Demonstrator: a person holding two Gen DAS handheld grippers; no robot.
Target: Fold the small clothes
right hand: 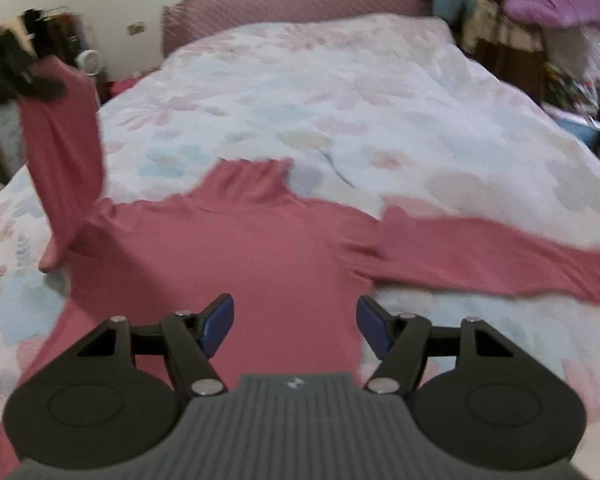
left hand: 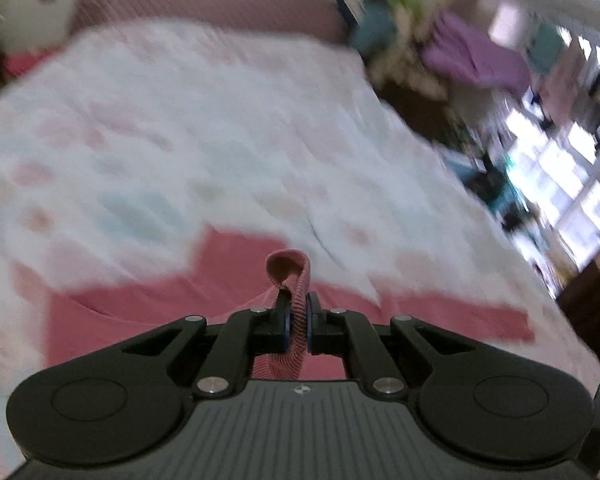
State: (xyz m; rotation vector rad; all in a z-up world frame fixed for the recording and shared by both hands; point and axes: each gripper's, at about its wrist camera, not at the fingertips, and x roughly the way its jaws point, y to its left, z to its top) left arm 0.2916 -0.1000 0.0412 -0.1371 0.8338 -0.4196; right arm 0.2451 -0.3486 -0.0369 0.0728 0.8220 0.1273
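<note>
Pink ribbed sweater (right hand: 236,248) lies flat at frame centre on the floral bedspread (right hand: 340,92), high collar upward. We clamp its sleeve cuff (left hand: 290,276) in the left gripper (left hand: 296,320), lifted at upper left. Our right gripper (right hand: 296,322) hangs released above the body.

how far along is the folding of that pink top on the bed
Early. Done: the pink turtleneck lies spread flat on the floral bedspread. In hand: the left gripper is shut on the ribbed cuff, lifting that sleeve. Left: the other sleeve lies outstretched, the body is unfolded, and the right gripper is open, empty.
</note>
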